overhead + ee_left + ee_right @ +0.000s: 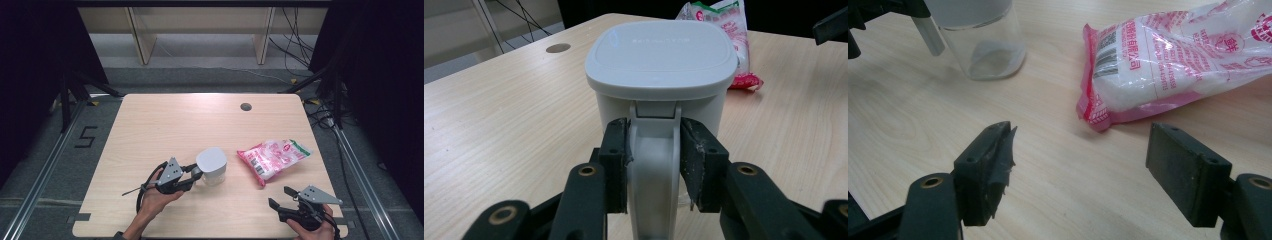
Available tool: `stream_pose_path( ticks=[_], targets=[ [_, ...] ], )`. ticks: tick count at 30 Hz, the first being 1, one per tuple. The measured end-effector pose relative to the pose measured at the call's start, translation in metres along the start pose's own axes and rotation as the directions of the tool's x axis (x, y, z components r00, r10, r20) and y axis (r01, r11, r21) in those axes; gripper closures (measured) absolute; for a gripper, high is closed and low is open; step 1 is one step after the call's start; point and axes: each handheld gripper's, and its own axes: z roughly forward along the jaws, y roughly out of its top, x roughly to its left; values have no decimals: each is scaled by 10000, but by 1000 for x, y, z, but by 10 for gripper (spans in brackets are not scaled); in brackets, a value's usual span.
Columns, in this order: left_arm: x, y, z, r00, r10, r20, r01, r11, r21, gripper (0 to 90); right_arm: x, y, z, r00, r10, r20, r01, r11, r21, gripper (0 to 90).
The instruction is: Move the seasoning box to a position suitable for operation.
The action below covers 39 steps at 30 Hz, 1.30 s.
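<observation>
A person's hands are working two grippers at the near bench (150,120) edge: the left gripper (196,173) is clamping the jar (212,165) handle mid-bench, the right gripper (281,196) waiting, jaws wide. In the left gripper view, pads (616,150) are squeezing the handle (654,165) below the grey lid (659,50), the surest hold on a rigid, probably light jar. In the right gripper view, the clear jar (990,45) is looking nearly empty; the soft, slippery bag (1173,60) is holding white grains.

Black two-jaw tongs (196,176) with brass-ringed screws, grey three-cornered top plates, trailing black cables.
</observation>
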Motion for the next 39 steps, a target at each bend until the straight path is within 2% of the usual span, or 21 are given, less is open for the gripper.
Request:
stream_pose_path(
  ticks=[2,3,4,5,6,7,9,11,13,15,19,21,24,25,26,27,30,31,33,38,39],
  targets=[
    [2,0,-1,10000,89,25,-89,9999,60,641,0,0,0,10000,58,63,-59,10000,46,276],
    [2,0,-1,10000,9,12,-9,10000,28,639,-3,1,0,9991,-425,19,425,9989,-204,276],
    [2,0,-1,10000,9,12,-9,10000,28,639,-3,1,0,9991,-425,19,425,9989,-204,276],
    [2,0,-1,10000,23,10,-23,10000,34,639,-2,1,-1,9992,-390,17,390,9991,-179,276],
    [3,0,-1,9999,112,-46,-112,9999,59,637,1,0,-1,9999,104,-89,-104,9999,22,276],
    [6,-2,-1,10000,-86,-25,86,10000,-9,576,-2,0,-1,9997,-228,-30,227,9997,-106,276],
    [7,-5,-2,9996,-277,-85,278,9995,159,564,-1,0,0,9997,-225,-58,223,9995,-240,276],
    [9,-7,-2,9995,-59,-309,68,9996,272,585,-2,0,-1,9997,-229,-55,228,9996,-134,276],
    [12,-12,-2,9967,-339,-736,358,9990,255,616,-2,0,0,9998,-217,-51,216,9995,-226,276],
    [14,-13,-1,9962,-342,-802,362,9991,228,671,-2,0,0,9998,-202,-54,201,9995,-223,276],
    [17,-13,1,9952,-394,-895,416,9989,222,678,-1,0,0,9999,-105,-94,104,9998,-161,276],
    [17,-13,2,9943,-340,-1007,365,9991,236,678,-2,0,0,9996,-279,23,279,9994,-214,276],
    [20,-11,6,9946,-340,-976,369,9989,284,681,0,0,1,10000,55,64,-54,9999,-91,276],
    [19,-11,7,9939,-419,-1021,448,9987,262,681,-2,0,0,9997,-245,70,246,9996,-136,276],
    [19,-10,8,9942,-360,-1010,389,9989,272,681,-1,0,0,9999,-110,-87,110,9999,-78,276],
    [19,-10,8,9942,-360,-1010,389,9989,272,681,0,0,1,10000,68,33,-67,9999,-116,276],
    [18,-9,10,9947,-331,-973,360,9990,278,681,0,0,1,10000,83,55,-83,9999,-101,276],
    [19,-9,11,9952,-367,-903,391,9989,246,681,-2,0,1,9998,-181,58,182,9997,-188,276],
    [19,-9,12,9951,-391,-907,414,9989,236,681,-2,0,1,9996,-286,43,287,9993,-235,276],
    [19,-9,15,9946,-216,-1013,243,9994,253,690,-2,0,0,9997,-221,-45,220,9995,-221,276],
    [19,-9,15,9945,-154,-1037,186,9994,303,689,0,0,1,10000,83,43,-83,9999,-98,276]
  ],
)
